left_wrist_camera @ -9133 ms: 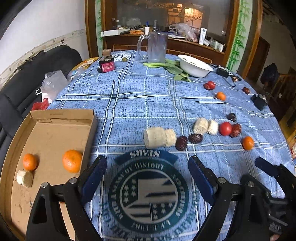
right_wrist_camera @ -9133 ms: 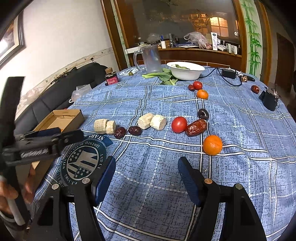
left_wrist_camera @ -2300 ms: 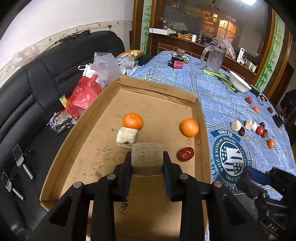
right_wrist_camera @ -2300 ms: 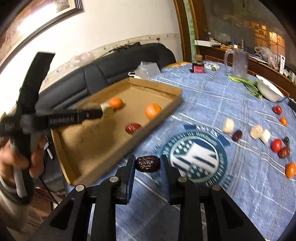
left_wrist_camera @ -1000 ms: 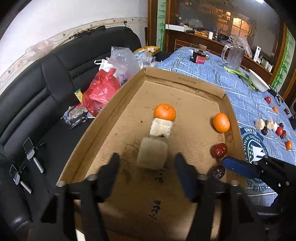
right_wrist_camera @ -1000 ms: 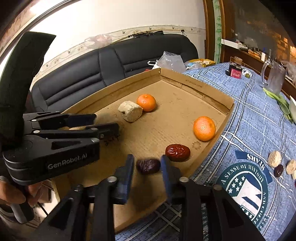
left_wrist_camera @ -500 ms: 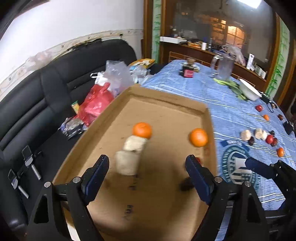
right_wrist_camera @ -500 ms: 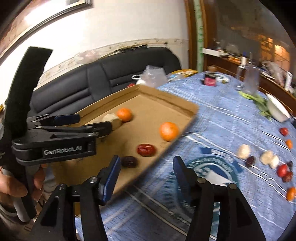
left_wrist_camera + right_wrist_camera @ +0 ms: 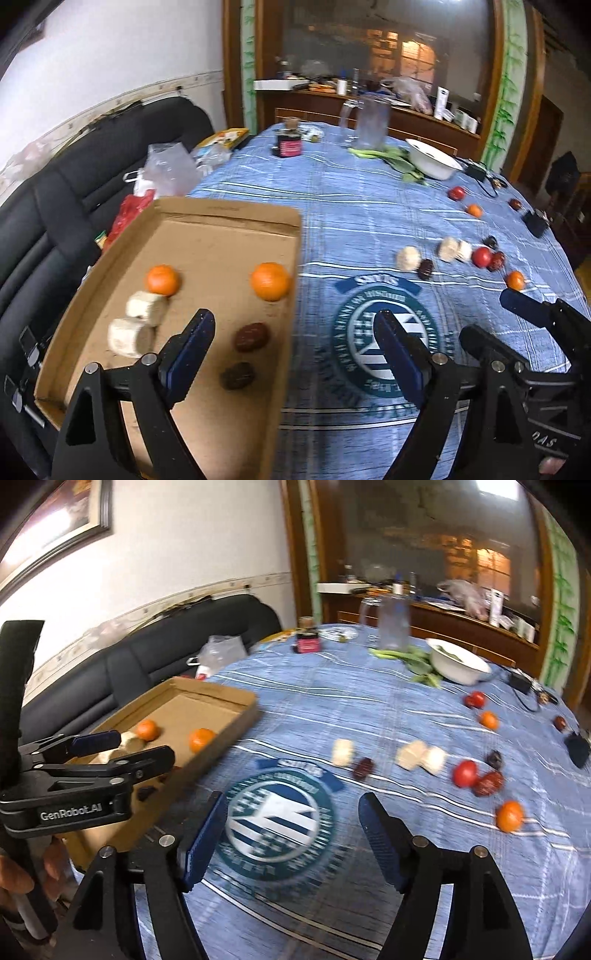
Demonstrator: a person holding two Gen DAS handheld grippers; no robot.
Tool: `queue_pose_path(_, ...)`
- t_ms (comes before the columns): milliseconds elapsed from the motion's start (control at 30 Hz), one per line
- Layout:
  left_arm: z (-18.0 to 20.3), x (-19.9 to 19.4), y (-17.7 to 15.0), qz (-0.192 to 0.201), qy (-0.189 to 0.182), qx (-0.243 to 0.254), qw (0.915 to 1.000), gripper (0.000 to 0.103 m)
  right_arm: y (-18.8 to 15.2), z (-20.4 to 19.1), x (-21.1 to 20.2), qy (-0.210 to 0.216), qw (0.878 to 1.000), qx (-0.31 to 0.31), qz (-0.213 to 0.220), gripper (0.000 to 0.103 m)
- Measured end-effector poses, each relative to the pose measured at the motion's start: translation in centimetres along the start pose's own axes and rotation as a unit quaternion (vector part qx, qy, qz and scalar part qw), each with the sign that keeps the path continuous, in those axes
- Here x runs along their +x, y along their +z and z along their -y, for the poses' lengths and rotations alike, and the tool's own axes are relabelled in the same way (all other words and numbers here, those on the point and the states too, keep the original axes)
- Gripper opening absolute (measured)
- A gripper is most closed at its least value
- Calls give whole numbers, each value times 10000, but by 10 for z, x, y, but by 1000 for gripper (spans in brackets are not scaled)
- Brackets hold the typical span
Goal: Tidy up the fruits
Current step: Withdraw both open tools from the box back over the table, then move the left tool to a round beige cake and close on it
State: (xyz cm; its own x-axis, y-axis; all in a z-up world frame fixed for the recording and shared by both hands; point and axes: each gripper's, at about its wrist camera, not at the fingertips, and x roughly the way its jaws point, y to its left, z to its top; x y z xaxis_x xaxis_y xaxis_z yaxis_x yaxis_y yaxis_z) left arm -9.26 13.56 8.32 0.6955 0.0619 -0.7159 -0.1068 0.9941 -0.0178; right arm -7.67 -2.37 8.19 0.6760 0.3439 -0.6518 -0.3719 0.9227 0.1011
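Note:
A cardboard tray (image 9: 225,216) holds two oranges (image 9: 269,280), two pale fruit chunks (image 9: 129,336), a red date (image 9: 251,336) and a dark date (image 9: 237,375). My left gripper (image 9: 291,354) is open and empty above the tray's right edge. My right gripper (image 9: 291,838) is open and empty above the round emblem (image 9: 277,823) on the blue tablecloth. Loose on the cloth lie pale chunks (image 9: 342,751), dates (image 9: 364,768), tomatoes (image 9: 465,773) and oranges (image 9: 509,815). The tray also shows in the right wrist view (image 9: 236,701).
A white bowl (image 9: 432,164) with greens, a glass jug (image 9: 371,120), a dark jar (image 9: 290,146) and a black charger (image 9: 533,223) stand at the far side. A black sofa (image 9: 55,192) with plastic bags lies left of the table.
Both grippers have let go of their loads in the tray, a pale chunk and a dark date. Both have opened and swung right towards the table.

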Motion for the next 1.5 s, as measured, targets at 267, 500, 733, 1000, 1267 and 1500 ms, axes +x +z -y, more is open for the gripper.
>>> queue_pose_path(267,33,15,3,-185,-323,180,9991,87,-15,47,-14,-353,9988,336,19,83)
queue_pose_path(500,58,35,12,-411,-594,243,9971,87,-22,73,-16,-395,9977,548,-14,83)
queue_pose_path(733,79,67,32,-639,-678,186,9955,87,-25,89,-15,-311,9973,661,-49,83)
queue_pose_path(1000,99,114,58,-972,-580,52,9936,87,-26,105,-7,-94,9967,803,-88,83)
queue_pose_path(1267,82,139,61,-1240,-173,-113,9921,87,-26,109,-1,89,9961,868,-127,83)
queue_pose_path(1500,53,130,64,-1191,-97,-476,9917,87,-26,107,3,193,9960,854,-170,83)
